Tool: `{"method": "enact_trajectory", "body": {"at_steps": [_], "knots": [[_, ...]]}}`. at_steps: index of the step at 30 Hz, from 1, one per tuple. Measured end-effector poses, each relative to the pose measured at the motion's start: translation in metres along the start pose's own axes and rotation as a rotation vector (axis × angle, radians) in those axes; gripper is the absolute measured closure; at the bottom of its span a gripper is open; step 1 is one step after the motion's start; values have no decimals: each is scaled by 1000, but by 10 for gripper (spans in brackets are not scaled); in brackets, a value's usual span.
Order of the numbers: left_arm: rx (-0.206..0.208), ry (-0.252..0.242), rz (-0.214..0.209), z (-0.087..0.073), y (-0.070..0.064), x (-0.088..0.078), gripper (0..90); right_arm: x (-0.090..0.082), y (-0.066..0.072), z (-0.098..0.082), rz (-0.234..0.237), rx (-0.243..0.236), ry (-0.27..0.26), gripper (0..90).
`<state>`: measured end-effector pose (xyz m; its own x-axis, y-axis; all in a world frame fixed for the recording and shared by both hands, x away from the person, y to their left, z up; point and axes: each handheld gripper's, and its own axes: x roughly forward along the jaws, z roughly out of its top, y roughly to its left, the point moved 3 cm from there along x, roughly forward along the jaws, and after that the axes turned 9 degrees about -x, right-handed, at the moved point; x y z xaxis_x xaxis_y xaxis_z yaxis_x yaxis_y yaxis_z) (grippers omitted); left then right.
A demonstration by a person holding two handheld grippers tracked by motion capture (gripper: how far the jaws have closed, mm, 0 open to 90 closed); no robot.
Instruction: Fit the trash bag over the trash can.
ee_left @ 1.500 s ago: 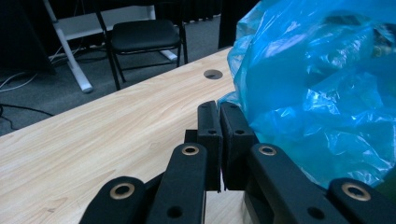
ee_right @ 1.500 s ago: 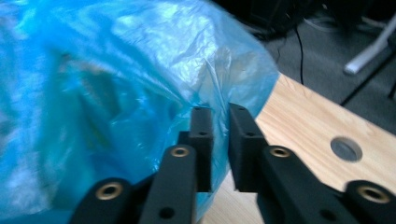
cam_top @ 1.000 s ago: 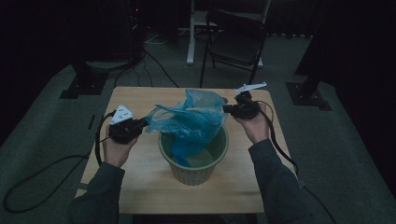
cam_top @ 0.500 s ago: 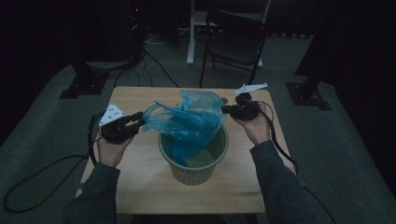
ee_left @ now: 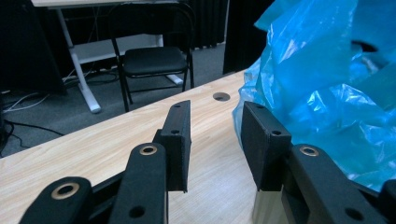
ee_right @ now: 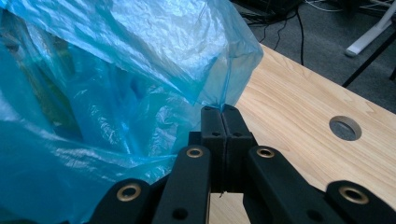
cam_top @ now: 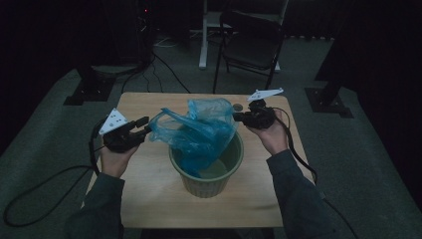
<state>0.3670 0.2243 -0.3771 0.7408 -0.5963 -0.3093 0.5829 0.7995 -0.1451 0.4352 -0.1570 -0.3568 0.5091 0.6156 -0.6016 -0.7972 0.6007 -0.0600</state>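
A crumpled blue plastic bag [cam_top: 199,132] hangs partly inside a green ribbed bin [cam_top: 209,181] in the middle of the wooden table [cam_top: 149,199]. My left gripper [cam_top: 144,127] is just left of the bag's free corner; its jaws have just been opening and stand apart with nothing between them. In the left gripper view the bag [ee_left: 322,84] lies right beside the left gripper [ee_left: 212,112], against the outside of the right-hand jaw. My right gripper [cam_top: 238,117] is shut on the bag's far right edge, and the right gripper view shows the film [ee_right: 116,70] pinched at the right gripper [ee_right: 223,114].
A round hole [cam_top: 238,107] is cut in the table near the back edge, close to my right gripper. A black folding chair [cam_top: 254,37] and a white desk leg stand beyond the table. Cables trail over the floor on the left.
My left gripper has opened and let go of the bag's left corner, drawing back a little to the left. The right gripper still holds its edge in the same place.
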Motion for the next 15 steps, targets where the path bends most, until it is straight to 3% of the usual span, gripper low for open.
{"method": "enact_trajectory", "body": {"at_steps": [8, 15], "knots": [[-21, -12, 26, 2, 10, -6, 629, -2, -4, -5, 5, 3, -2, 900], [-13, 2, 27, 5, 13, 9, 629, -1, -1, -4, 25, -19, -11, 899]]}}
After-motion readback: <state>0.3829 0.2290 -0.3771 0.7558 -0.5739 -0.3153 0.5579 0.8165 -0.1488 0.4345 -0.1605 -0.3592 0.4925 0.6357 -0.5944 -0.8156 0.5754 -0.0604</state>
